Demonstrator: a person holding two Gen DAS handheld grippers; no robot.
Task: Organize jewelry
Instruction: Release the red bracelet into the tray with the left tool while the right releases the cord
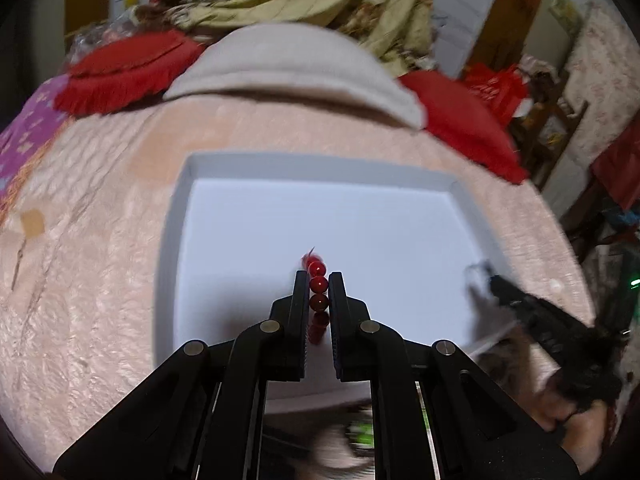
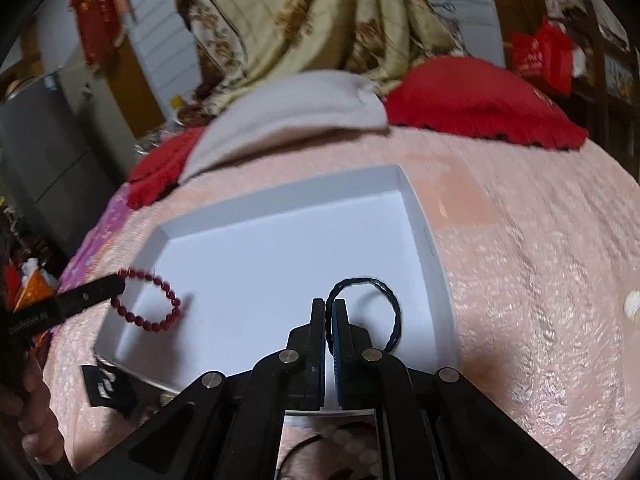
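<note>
My left gripper (image 1: 319, 280) clamps the red bead bracelet (image 1: 319, 292), my right gripper (image 2: 329, 308) the black braided bracelet (image 2: 394, 308); releasing near the white tray (image 2: 420, 216) wall at 9 o'clock risks spillover.

Red bead bracelet (image 2: 148, 300) and black braided ring (image 2: 366, 312) over white tray (image 2: 280, 200).

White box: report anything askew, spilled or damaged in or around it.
Nothing stands out. The white box sits flat on the pink bedspread. The left gripper holds the red bead bracelet and the right gripper the black braided bracelet above it.
</note>
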